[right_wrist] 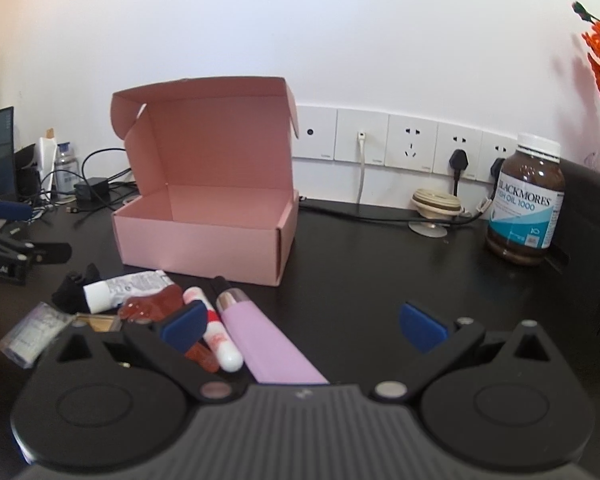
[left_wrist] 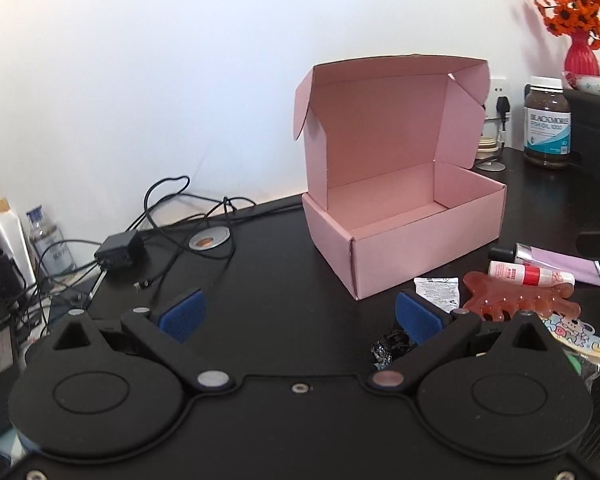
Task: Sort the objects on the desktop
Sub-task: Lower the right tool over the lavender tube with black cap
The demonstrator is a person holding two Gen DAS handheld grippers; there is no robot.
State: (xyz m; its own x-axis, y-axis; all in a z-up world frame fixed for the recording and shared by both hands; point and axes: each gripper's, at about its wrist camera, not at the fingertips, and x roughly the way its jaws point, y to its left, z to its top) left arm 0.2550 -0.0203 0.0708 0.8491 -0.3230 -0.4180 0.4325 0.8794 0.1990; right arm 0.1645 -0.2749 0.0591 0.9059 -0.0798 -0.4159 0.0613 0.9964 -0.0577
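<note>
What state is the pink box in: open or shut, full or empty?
Open and empty: the pink cardboard box has its lid standing upright, and its bare inside floor shows in both views.

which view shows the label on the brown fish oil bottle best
The right wrist view: the brown fish oil bottle with the white cap stands large and unobstructed on the black desk, its label readable. In the left wrist view the bottle sits small near the right edge, its label readable but less sharp.
</note>
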